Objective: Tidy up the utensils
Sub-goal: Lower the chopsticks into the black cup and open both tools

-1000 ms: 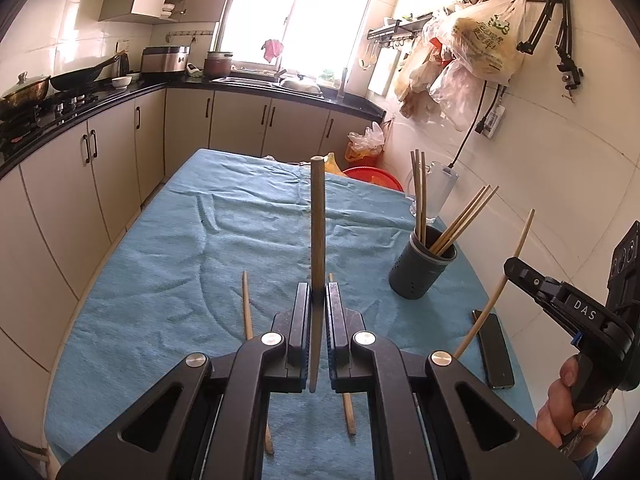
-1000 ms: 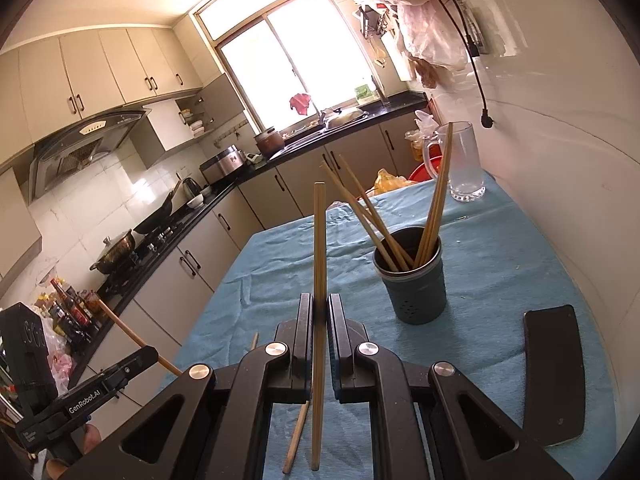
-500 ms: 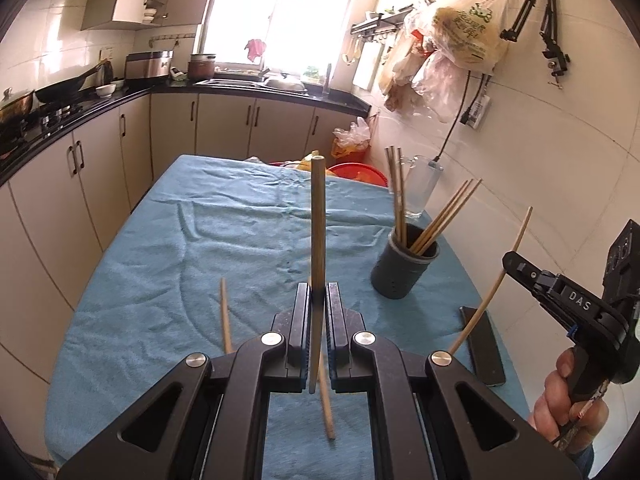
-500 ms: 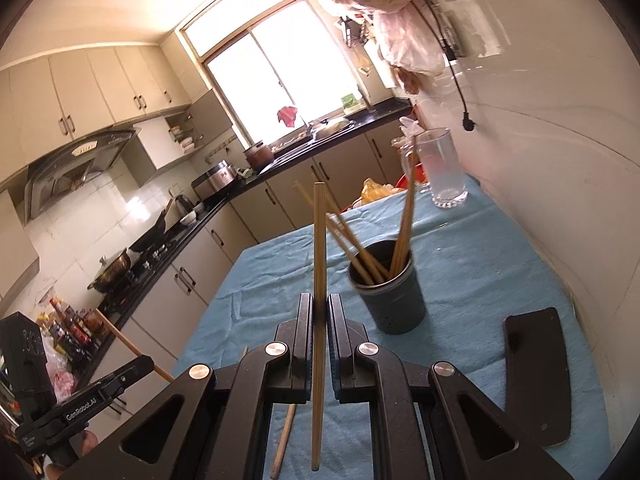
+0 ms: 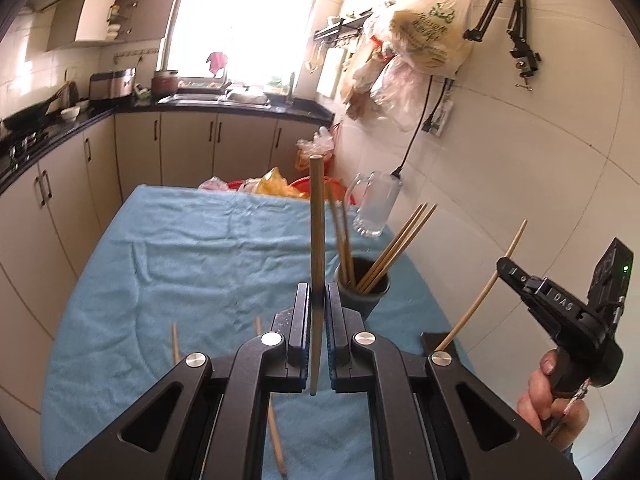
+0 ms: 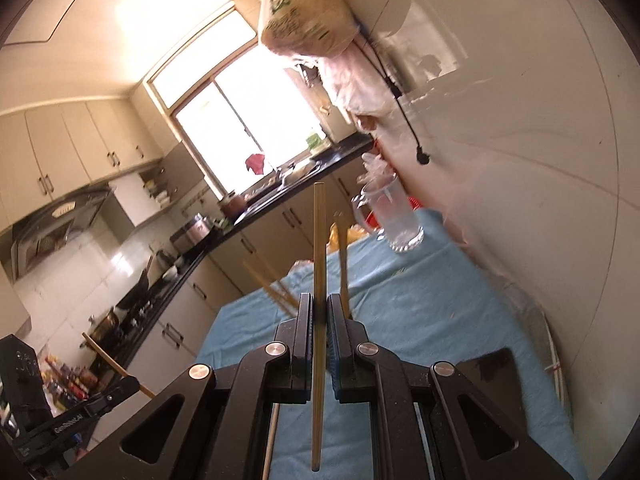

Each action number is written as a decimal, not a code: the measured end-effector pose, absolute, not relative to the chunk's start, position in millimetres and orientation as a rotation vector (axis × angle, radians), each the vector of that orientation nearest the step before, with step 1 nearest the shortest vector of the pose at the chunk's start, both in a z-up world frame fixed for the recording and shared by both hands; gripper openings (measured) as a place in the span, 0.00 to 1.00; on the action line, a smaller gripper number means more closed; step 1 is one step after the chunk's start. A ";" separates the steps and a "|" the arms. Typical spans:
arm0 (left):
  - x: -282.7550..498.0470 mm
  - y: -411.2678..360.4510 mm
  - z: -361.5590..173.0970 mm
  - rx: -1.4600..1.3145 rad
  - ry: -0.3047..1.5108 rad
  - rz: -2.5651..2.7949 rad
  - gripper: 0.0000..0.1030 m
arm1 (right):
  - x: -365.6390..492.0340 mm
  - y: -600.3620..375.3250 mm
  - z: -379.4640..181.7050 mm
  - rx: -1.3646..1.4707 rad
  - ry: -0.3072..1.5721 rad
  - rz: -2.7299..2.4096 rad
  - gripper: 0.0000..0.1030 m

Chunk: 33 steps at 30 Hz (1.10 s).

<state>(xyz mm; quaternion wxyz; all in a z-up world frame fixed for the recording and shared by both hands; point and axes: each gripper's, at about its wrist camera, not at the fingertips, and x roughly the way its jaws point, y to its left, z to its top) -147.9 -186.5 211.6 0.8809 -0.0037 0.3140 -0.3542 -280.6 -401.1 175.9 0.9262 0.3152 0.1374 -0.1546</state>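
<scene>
My left gripper (image 5: 318, 296) is shut on a wooden chopstick (image 5: 317, 216) that stands upright between its jaws. Just beyond it to the right stands a dark grey holder (image 5: 366, 286) with several chopsticks in it. Two loose chopsticks (image 5: 175, 342) lie on the blue cloth below. My right gripper (image 6: 318, 306) is shut on another chopstick (image 6: 319, 240), held upright; the holder's chopsticks (image 6: 343, 264) show right behind its jaws, the holder itself hidden. The right gripper also shows in the left wrist view (image 5: 506, 266), at the far right.
A blue cloth (image 5: 180, 248) covers the table. A glass mug (image 5: 376, 208) stands at the back right by the tiled wall. A black phone (image 6: 490, 364) lies on the cloth near the right edge. Cabinets and a counter run along the left and back.
Both grippers have moved toward the holder, which now sits close in front of each. The right wrist view has tilted and the holder has dropped behind its jaws.
</scene>
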 end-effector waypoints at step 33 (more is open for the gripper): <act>-58.5 -303.6 220.9 -0.067 0.589 -0.810 0.06 | -201.4 -467.6 192.4 0.668 0.175 -0.460 0.07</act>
